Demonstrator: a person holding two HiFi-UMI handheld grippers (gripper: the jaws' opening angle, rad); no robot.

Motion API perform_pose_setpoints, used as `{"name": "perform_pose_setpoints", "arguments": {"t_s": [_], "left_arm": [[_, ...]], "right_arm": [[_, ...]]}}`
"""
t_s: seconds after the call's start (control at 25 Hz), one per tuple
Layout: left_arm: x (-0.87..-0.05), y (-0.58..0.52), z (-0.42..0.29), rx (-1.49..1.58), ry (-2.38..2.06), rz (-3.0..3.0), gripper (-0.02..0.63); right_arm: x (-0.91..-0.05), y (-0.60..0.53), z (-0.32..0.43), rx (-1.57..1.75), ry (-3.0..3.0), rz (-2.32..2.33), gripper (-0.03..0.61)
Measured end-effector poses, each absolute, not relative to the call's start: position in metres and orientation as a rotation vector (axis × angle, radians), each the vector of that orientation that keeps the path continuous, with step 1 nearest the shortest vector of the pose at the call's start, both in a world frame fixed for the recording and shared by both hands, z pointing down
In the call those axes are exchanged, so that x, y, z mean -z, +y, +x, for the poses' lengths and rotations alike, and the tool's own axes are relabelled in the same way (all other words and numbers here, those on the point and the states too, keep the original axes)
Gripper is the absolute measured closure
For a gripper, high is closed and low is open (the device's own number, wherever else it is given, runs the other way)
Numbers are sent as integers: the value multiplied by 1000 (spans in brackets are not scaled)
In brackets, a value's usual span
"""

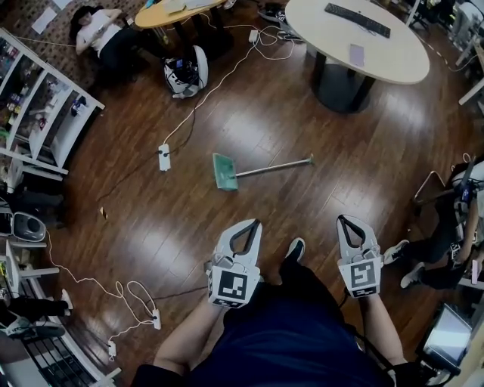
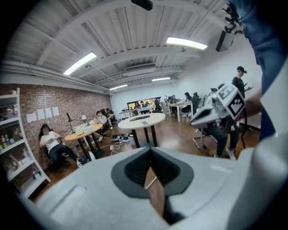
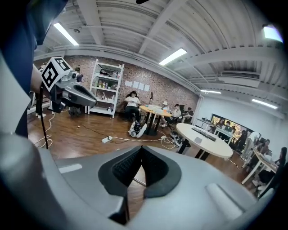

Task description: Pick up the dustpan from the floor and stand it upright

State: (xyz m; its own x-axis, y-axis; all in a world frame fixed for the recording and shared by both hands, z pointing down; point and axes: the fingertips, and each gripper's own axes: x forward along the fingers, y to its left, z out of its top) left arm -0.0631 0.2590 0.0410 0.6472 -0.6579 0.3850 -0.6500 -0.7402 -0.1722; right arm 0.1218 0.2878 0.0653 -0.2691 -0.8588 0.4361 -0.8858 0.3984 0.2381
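**Wood floor, dustpan lying flat, both grippers shut**

Dark wood floor (image 1: 318, 128) of an open office, seen from above.

- Left gripper (image 1: 254, 222): jaws pressed together, nothing between them, tip angled down toward the floor. Held low in front of the body.
- Right gripper (image 1: 344, 219): jaws likewise pressed together and empty, held level with the left one, well apart from it.
- Shoe (image 1: 296, 248): on the floor between the two grippers.
- Dustpan (image 1: 224, 172): flat on the floor ahead of the left gripper, well apart from both grippers. The green pan sits slightly to that gripper's left. Its long handle (image 1: 276, 167) runs off to the right and ends ahead of the gap between the grippers.
- Power strip (image 1: 163, 156): beyond and left of the pan, on a white cable (image 1: 219, 83) that trails away across the floor.
- Round white table (image 1: 393, 57): far ahead of the right gripper, with a keyboard (image 1: 357, 19) on it.
- White shelf unit (image 1: 57, 125): far to the left of the left gripper.
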Motion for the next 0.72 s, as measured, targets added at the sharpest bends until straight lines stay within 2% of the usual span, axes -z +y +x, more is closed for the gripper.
{"name": "perform_pose_setpoints", "arguments": {"t_s": [0.28, 0.72], "left_arm": [[-57, 197, -39, 737, 1266, -2769, 609], [-77, 146, -60, 757, 1367, -2807, 609]], "right_arm": [[-115, 209, 154, -149, -2230, 1267, 574], [-136, 150, 149, -232, -2202, 1185, 574]]}}
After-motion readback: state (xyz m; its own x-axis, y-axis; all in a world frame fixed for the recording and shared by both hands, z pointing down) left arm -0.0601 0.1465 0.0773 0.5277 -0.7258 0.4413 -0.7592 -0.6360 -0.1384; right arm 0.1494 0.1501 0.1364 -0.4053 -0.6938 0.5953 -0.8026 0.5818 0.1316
